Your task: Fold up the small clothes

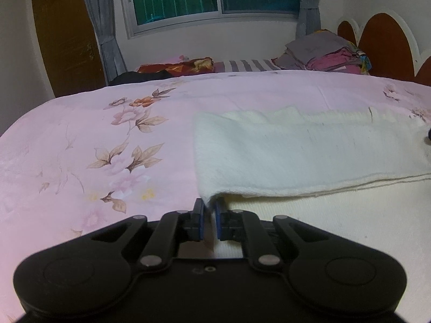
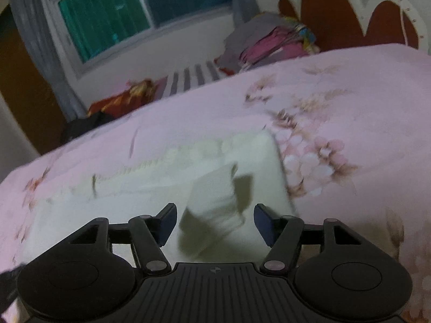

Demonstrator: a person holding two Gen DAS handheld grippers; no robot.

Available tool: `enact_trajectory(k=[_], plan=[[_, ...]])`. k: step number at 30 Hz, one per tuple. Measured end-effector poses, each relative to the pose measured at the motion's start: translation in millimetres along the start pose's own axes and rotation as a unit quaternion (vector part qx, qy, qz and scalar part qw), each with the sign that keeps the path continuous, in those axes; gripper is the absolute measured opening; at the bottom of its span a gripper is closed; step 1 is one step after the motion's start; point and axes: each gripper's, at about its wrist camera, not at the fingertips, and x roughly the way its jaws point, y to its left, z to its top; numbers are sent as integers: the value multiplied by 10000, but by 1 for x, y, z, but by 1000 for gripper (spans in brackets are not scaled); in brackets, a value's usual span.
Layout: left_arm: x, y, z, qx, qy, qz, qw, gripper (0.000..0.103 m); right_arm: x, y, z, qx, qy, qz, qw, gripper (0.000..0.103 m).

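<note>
Left wrist view: left gripper (image 1: 209,212) fingers clenched on the cloth (image 1: 296,150) corner, folded layer running to 2 o'clock across the bed (image 1: 80,140). Right gripper (image 2: 215,219) fingers released, hovering over the cloth's far end. Risk: thin corner pinch slips, or the free end shifts and the fold skews.

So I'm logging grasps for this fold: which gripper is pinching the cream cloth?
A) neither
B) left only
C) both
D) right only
B: the left gripper is shut on a corner of the cream cloth, while the right gripper stands open above it.
</note>
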Motion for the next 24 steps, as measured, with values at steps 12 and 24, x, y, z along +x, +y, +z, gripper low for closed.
enact_trajectory(k=[12,24], plan=[[1,-2,0,42,-12,6,10000,8,-1,5,14,-580,231,211,9978,13],[1,-4,0,141,35,101,9998,11,13,-4,15,-1066,647,-745,9894,19]])
